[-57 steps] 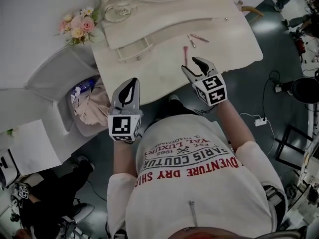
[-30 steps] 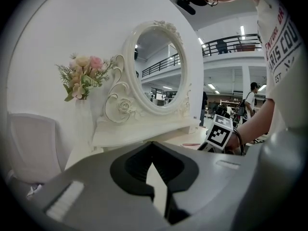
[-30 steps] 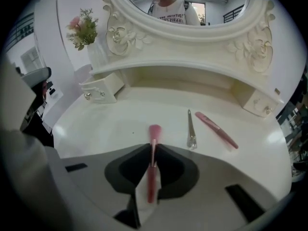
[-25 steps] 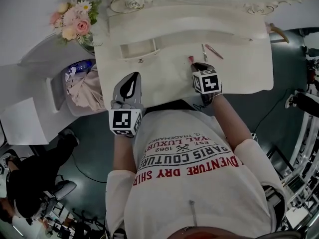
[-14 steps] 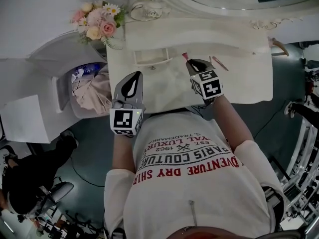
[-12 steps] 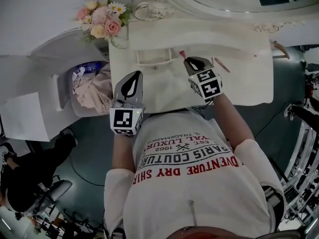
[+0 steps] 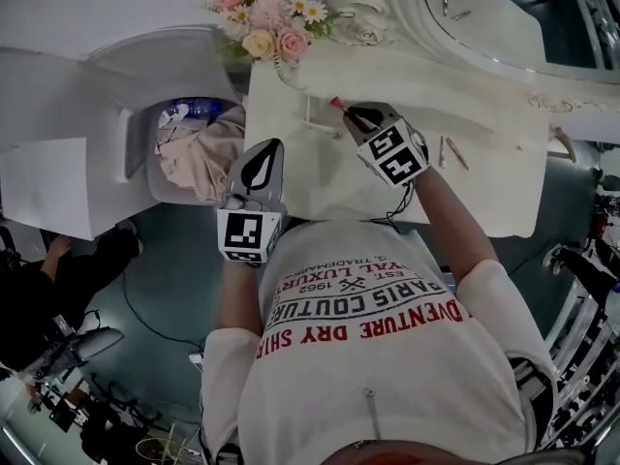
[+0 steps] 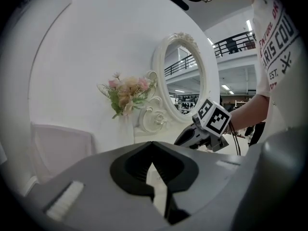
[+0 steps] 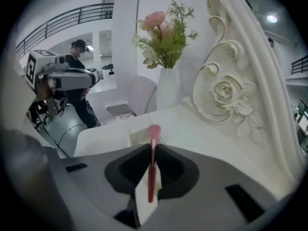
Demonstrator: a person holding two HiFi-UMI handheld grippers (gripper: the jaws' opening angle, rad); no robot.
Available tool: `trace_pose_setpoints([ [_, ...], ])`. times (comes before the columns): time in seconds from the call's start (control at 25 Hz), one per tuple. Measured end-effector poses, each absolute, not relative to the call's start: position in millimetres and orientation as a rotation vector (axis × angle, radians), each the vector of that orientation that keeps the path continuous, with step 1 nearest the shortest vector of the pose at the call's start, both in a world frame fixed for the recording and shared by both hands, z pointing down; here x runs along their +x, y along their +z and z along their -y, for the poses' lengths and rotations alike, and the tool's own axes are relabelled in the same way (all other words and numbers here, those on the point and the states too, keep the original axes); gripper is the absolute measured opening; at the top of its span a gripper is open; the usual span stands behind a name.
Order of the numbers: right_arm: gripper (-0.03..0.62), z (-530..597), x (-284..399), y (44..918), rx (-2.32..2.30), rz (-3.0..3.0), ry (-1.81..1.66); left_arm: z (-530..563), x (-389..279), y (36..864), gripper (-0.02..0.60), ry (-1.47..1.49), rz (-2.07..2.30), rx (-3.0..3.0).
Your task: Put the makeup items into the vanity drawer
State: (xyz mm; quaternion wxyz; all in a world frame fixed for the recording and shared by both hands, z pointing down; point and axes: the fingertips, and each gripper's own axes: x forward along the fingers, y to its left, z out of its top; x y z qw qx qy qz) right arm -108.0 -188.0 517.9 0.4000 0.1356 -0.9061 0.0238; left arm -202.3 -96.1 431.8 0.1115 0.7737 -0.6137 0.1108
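Observation:
My right gripper point(image 7: 360, 117) is shut on a pink makeup brush point(image 7: 338, 105), and the brush head points at the small open drawer point(image 7: 312, 127) of the white vanity point(image 7: 465, 197). In the right gripper view the brush point(image 9: 154, 131) sticks out from between the jaws point(image 9: 153, 147), above the drawer's wall point(image 9: 126, 137). Two more thin makeup items point(image 7: 448, 151) lie on the tabletop to the right. My left gripper point(image 7: 258, 168) hangs at the vanity's front left edge with its jaws together and nothing in them; in its own view point(image 8: 153, 146) the right gripper point(image 8: 188, 137) shows ahead.
A vase of pink and white flowers point(image 7: 268, 15) stands at the vanity's back left, next to the oval mirror's carved frame point(image 7: 397, 8). A white seat with cloth and bottles point(image 7: 194, 148) sits left of the vanity. A person point(image 7: 58, 279) stands further left.
My right gripper has carried the pink brush leftward from the tabletop's middle to the open drawer. The head view has swung, so the vanity now sits further right. The left gripper has held its place.

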Motion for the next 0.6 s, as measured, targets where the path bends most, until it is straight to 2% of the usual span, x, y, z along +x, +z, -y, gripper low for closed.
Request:
trace_pose_setpoints([
  [0.4, 0.054, 172.5, -141.4, 539.4, 0.195, 2.234, -0.018, 84.3, -223.4, 436.4, 0.008, 0.325, 1.838, 2.229],
  [0.44, 0.071, 170.0, -141.9, 540.7, 0.185, 2.233, 0.001, 84.5, -224.2, 435.8, 0.008, 0.32, 1.836, 2.229],
  [0.52, 0.172, 166.8, -141.3, 541.7, 0.185, 2.233, 0.028, 87.0, -225.1, 435.2, 0.008, 0.307, 1.829, 2.232],
  [0.6, 0.176, 168.7, -137.5, 539.2, 0.228, 2.238, 0.026, 91.1, -223.7, 435.6, 0.008, 0.295, 1.813, 2.249],
])
